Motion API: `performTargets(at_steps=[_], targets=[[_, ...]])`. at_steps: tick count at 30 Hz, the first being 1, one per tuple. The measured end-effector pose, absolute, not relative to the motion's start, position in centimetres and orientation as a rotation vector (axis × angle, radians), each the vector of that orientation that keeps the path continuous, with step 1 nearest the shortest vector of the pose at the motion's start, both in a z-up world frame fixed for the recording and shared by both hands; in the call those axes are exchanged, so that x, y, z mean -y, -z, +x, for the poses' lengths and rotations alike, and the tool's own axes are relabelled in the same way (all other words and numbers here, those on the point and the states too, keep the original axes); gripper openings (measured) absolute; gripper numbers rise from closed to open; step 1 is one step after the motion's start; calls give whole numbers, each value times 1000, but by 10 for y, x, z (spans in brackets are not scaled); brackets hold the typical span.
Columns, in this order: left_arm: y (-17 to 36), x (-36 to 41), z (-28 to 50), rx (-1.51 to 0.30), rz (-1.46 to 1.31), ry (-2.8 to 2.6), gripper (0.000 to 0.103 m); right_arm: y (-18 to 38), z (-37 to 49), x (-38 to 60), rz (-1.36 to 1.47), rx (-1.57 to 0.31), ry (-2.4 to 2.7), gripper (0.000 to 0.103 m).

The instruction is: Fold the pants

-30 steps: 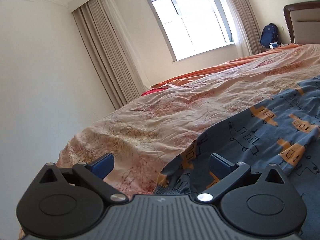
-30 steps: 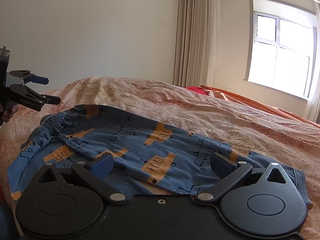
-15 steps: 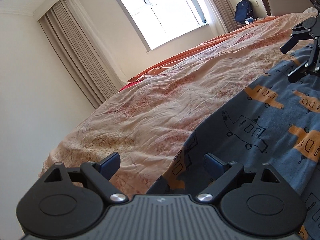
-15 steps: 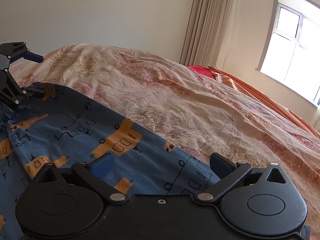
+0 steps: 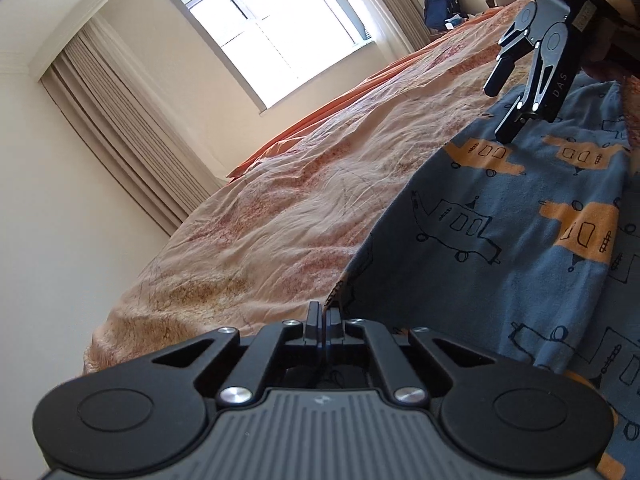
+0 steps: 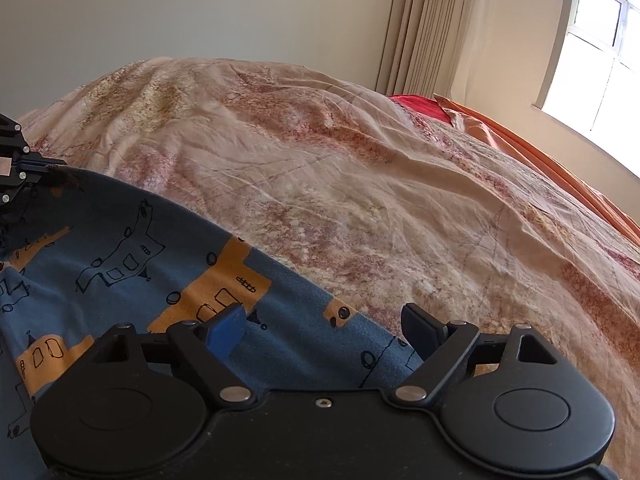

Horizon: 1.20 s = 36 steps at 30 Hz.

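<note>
Blue pants (image 5: 500,248) with orange and outlined vehicle prints lie spread on the bed. My left gripper (image 5: 322,316) is shut on the pants' edge at the waist end. My right gripper (image 6: 324,322) is open and low over the far end of the pants (image 6: 120,264), a blue pad on each side of the cloth edge. The right gripper also shows in the left wrist view (image 5: 504,108), open above the pants. The left gripper shows at the left edge of the right wrist view (image 6: 48,168), pinching the cloth.
The bed is covered with a wrinkled pink floral sheet (image 5: 280,220) with an orange cover (image 6: 560,168) along its far side. Curtains (image 5: 120,128), a bright window (image 5: 272,32), a dark backpack (image 5: 440,4) and a wall stand behind.
My left gripper has closed on the pants' edge; it was open before. My right gripper has come down closer to the other end of the pants and stays open.
</note>
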<state>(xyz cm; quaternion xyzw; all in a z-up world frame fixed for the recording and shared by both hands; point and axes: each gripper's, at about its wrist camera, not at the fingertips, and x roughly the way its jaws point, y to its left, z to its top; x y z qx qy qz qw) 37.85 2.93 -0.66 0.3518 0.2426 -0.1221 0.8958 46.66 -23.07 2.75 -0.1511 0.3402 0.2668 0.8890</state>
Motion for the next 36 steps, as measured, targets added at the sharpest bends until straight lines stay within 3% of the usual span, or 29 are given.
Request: performTargets(at_steps=[13, 16, 17, 19, 21, 24, 36], targets=[[-2, -27, 324, -389, 794, 280, 0, -38, 439, 213, -480, -565, -585, 81], [-6, -30, 317, -389, 786, 281, 0, -42, 427, 211, -495, -538, -577, 56], [-8, -31, 313, -392, 784, 282, 0, -44, 421, 209, -498, -533, -574, 42], [-10, -33, 303, -396, 785, 288, 0, -48, 402, 208, -514, -507, -569, 31], [-11, -34, 289, -387, 802, 285, 0, -53, 381, 206, -541, -478, -566, 11], [-16, -38, 270, -383, 786, 289, 0, -61, 344, 202, -582, -432, -557, 4], [0, -52, 189, -364, 723, 312, 0, -70, 194, 200, -556, -371, -503, 0]])
